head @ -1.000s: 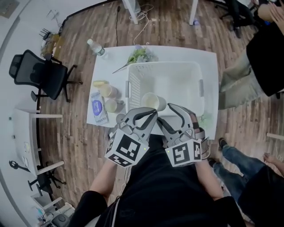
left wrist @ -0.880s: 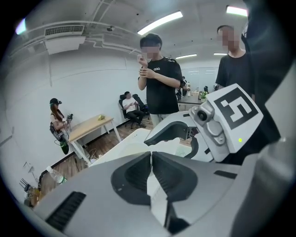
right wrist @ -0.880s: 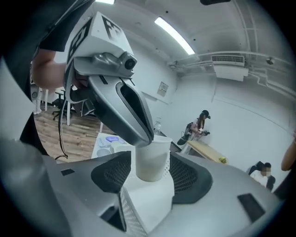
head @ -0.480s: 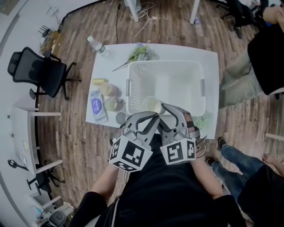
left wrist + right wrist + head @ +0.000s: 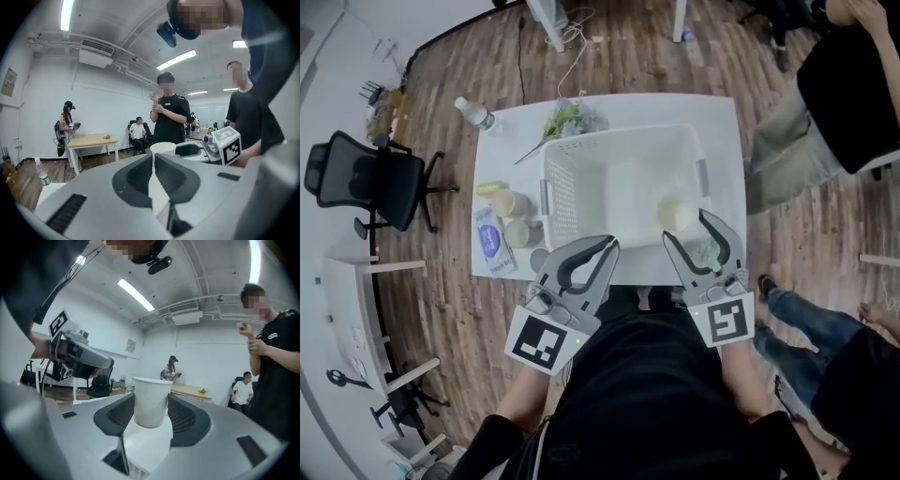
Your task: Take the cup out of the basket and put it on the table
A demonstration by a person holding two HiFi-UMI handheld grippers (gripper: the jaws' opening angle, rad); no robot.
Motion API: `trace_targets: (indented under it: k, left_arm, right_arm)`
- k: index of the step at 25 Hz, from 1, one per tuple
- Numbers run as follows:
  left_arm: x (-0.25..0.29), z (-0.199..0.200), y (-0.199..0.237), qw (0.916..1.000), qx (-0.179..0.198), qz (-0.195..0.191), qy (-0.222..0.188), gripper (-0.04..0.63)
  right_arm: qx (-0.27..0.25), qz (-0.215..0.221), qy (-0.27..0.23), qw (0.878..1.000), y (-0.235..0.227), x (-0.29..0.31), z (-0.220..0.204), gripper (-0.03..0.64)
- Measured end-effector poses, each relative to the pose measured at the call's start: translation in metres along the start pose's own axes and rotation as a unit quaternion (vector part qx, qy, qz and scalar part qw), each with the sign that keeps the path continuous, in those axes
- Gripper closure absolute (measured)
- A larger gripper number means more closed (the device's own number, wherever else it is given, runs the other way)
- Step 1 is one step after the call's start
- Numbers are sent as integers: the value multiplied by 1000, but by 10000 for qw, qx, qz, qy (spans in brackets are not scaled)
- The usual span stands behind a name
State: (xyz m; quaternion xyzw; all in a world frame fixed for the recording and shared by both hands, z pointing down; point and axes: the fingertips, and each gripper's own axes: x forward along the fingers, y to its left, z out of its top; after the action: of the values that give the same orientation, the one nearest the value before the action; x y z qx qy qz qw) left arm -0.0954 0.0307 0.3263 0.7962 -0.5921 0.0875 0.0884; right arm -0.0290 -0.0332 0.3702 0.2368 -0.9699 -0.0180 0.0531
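Right gripper [image 5: 686,228] gripped the upright white cup [image 5: 150,401], over the basket's [image 5: 619,137] near right part. Left gripper [image 5: 153,161] closed, empty.

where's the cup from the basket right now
In the head view, the cup is clamped in the right gripper, over the right end of the white basket.

In the left gripper view we see only the rim of the cup [image 5: 163,149]; the left gripper [image 5: 153,158] hides the rest. In the head view the print on the packet [image 5: 487,239] is too small to read, and the picture's edge cuts the standing person [image 5: 844,84].
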Motion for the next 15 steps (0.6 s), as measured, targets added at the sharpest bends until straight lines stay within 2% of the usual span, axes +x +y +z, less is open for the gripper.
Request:
trace_targets:
  k: [2,6,9,15]
  left_arm:
    - [1,-7,-4,9999,-77,-106,-38,575]
    - [6,-27,-16,9995,-234,-189,107,575]
    - [7,-37,-26,9990,-301,-185,284,575]
    - [11,-44,-38,9982,-282,-112,517,575]
  right_arm:
    - [151,-272,-108,9995,-29,-18,-2,388]
    - [-58,-664,-37,9978,-80,-50,-19,388]
    - [-211,-845,144,9961,-109,-65,-39,388]
    - [-115,-934,662,9934,-150,-65,-110,388]
